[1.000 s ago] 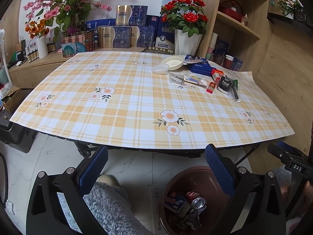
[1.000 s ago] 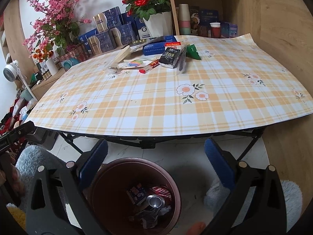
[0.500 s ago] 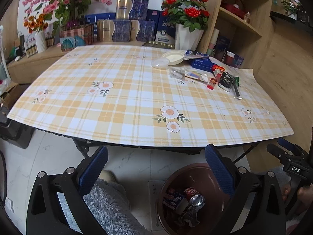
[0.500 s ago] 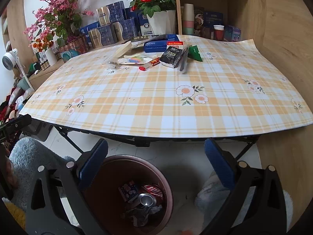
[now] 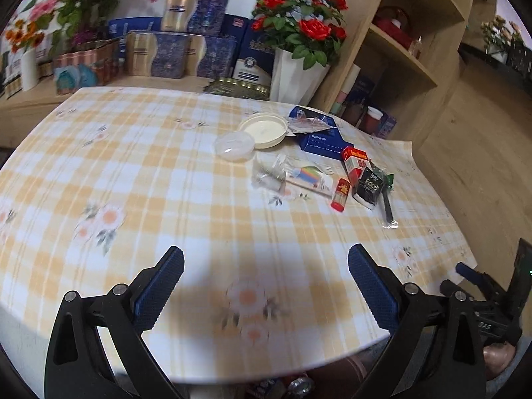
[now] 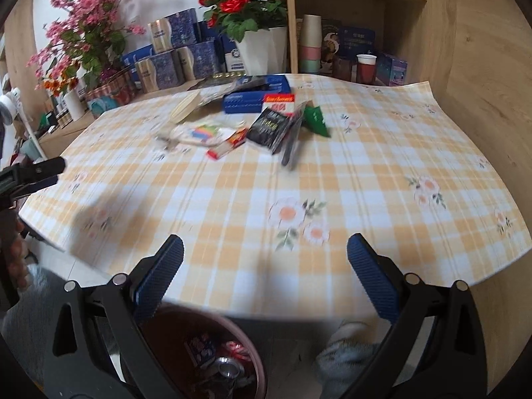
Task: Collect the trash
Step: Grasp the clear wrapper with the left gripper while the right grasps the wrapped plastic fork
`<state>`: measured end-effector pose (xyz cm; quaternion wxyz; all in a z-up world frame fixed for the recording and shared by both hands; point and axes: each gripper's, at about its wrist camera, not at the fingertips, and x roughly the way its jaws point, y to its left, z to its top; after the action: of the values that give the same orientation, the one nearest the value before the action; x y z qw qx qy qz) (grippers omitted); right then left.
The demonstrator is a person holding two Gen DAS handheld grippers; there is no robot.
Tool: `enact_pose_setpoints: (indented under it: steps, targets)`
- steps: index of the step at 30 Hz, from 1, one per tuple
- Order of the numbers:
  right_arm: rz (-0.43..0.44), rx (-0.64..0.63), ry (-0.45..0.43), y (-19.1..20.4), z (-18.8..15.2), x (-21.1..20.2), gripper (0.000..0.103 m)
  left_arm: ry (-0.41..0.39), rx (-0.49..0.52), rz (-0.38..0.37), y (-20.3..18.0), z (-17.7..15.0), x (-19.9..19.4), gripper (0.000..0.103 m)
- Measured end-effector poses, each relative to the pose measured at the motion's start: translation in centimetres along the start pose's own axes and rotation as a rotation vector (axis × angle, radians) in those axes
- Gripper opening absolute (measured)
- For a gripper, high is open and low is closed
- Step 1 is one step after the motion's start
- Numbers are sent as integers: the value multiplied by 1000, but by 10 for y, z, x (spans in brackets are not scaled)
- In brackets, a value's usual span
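Note:
Trash lies in a cluster at the far right of the plaid table (image 5: 139, 173): a clear lid (image 5: 234, 146), a cream lid (image 5: 264, 129), a blue box (image 5: 321, 139), a red-white carton (image 5: 354, 164), a black packet (image 5: 368, 186), a small red tube (image 5: 340, 194), a colourful wrapper (image 5: 311, 179). The same black packet (image 6: 269, 128) and a green wrapper (image 6: 316, 121) show in the right wrist view. My left gripper (image 5: 266, 286) is open and empty over the near table edge. My right gripper (image 6: 266, 282) is open and empty too. A brown bin (image 6: 199, 352) with a can and wrappers stands on the floor below.
Blue gift boxes (image 5: 173, 53), a white vase of red roses (image 5: 296, 76) and pink flowers (image 6: 83, 33) line the back. A wooden shelf unit (image 5: 399, 50) stands at the right with cups (image 6: 309, 46). The other gripper (image 5: 485, 302) shows at the right edge.
Both grippers have risen and moved forward from over the bin to above the near table edge. The trash cluster looks closer. Both stay open and empty.

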<state>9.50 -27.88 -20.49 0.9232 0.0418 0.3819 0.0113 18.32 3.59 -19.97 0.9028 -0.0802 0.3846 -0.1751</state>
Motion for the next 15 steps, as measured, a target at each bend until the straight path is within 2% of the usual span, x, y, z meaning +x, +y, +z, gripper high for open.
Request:
enact_pose_setpoints:
  steps: [3, 5, 6, 8, 12, 15]
  targets:
    - [10, 32, 3, -10, 18, 17, 92, 52, 36, 1, -5, 27, 49, 85]
    - [23, 60, 11, -18, 28, 29, 83, 81, 25, 13, -2, 40, 75, 82]
    - [26, 71, 17, -21, 31, 34, 82, 95, 12, 15, 0, 47, 89, 80]
    - [35, 101, 26, -29, 38, 45, 76, 109, -13, 17, 3, 56, 109, 78]
    - [48, 131, 40, -41, 50, 60, 73, 126, -10, 25, 4, 65, 139, 78]
    - [56, 124, 52, -46, 57, 70, 67, 144, 7, 28, 1, 69, 156, 78]
